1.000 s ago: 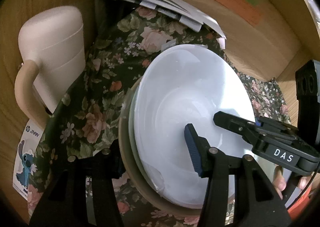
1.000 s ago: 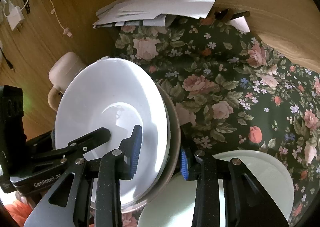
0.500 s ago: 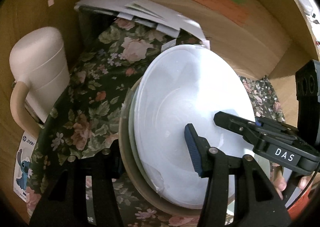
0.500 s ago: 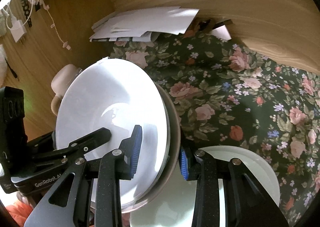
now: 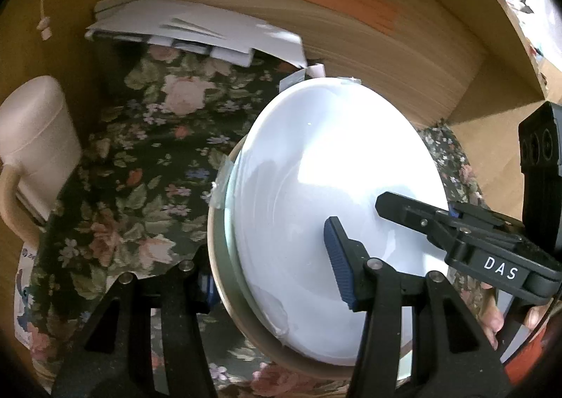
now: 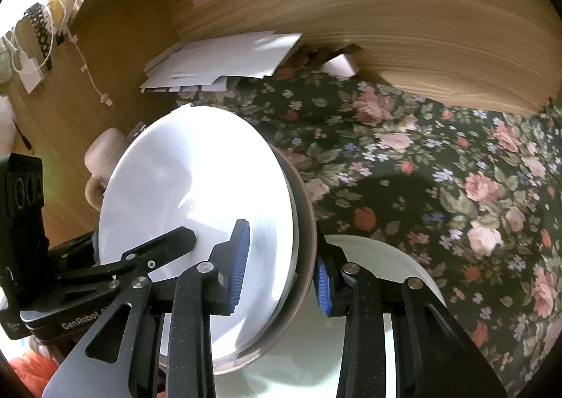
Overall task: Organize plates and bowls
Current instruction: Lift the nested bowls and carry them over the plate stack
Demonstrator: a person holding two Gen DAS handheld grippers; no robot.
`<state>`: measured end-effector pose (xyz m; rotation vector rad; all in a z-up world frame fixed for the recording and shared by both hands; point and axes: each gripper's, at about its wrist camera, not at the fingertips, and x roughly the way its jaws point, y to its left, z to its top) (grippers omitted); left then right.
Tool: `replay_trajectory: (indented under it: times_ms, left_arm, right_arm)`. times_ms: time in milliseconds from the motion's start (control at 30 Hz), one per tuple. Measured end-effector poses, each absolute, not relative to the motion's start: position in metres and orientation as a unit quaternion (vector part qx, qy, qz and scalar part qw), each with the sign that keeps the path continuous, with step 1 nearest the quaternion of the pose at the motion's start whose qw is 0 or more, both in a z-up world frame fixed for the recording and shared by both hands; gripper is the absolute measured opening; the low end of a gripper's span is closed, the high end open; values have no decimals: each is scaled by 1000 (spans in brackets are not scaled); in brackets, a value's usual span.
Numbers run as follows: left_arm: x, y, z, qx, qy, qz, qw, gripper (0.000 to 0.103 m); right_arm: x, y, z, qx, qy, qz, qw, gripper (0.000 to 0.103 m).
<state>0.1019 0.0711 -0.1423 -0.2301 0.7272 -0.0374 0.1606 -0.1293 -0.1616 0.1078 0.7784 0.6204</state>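
A stack of dishes hangs tilted above the floral cloth: a white bowl [image 5: 333,170] [image 6: 196,187] on a pale green plate [image 5: 230,250] on a beige plate [image 5: 217,257] [image 6: 307,208]. My left gripper [image 5: 272,271] is shut on the stack's left rim, one pad inside the bowl and the other hidden under the beige plate. My right gripper [image 6: 281,275] is shut on the opposite rim in the same way. Each view shows the other gripper's upper finger [image 5: 421,219] [image 6: 168,243] lying in the bowl. Another white plate [image 6: 386,257] lies on the cloth below the right gripper.
A cream jug [image 5: 35,124] stands at the left by the wooden side wall. Loose papers [image 5: 196,29] are piled at the back against a wooden wall bearing coloured notes [image 5: 344,1]. The floral cloth [image 6: 456,170] stretches bare to the right.
Both grippers have carried the stack rightward, toward the back wall and a little up. The jug and papers have slid left in both views. Neither grip has changed.
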Motion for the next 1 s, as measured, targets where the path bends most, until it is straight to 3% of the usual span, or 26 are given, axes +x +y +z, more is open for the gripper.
replay_trajectory:
  times_ms: [1000]
  left_arm:
    - [107,0,-154,-80,403,-82,908,51]
  right_arm:
    - [132,-204,-197,91,405,244,877,30]
